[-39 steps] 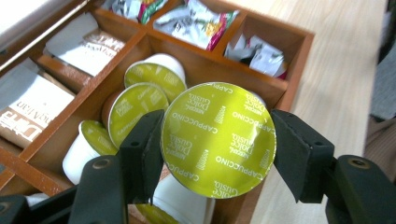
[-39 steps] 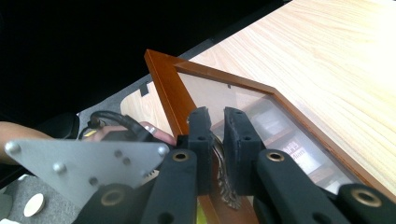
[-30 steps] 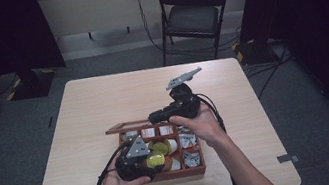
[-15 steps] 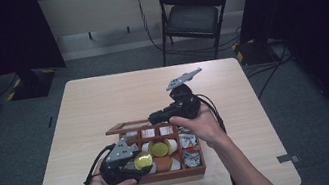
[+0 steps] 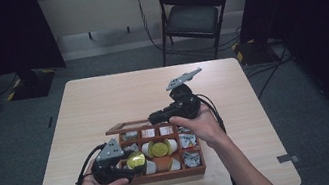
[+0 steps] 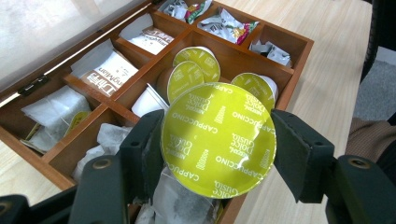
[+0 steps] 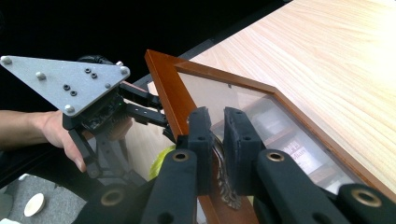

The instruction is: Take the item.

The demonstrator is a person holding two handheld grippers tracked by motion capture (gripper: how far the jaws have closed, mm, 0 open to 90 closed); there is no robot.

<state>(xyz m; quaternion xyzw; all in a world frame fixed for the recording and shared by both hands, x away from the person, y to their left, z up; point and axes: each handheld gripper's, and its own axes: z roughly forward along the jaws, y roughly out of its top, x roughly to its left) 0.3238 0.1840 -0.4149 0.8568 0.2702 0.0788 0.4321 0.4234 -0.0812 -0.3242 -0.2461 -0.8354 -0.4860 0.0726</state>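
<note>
While your left gripper (image 6: 219, 140) pinches the yellow-green cappuccino capsule (image 6: 218, 138) by its rim, foil lid facing the camera, the capsule hangs just above the near left part of the wooden box (image 5: 164, 176). Below and beyond it, more green-lidded capsules (image 6: 196, 67) sit in the box's middle compartments, with paper sachets (image 6: 109, 72) and foil packets (image 6: 229, 25) in the cells around them. Your right gripper (image 7: 217, 135) has its jaws pressed onto the ornate metal clasp (image 7: 224, 184) on the edge of the glass-paned lid (image 7: 243, 107), holding that lid raised at the box's far side. The box rests near your edge of the table (image 5: 103, 102).
</note>
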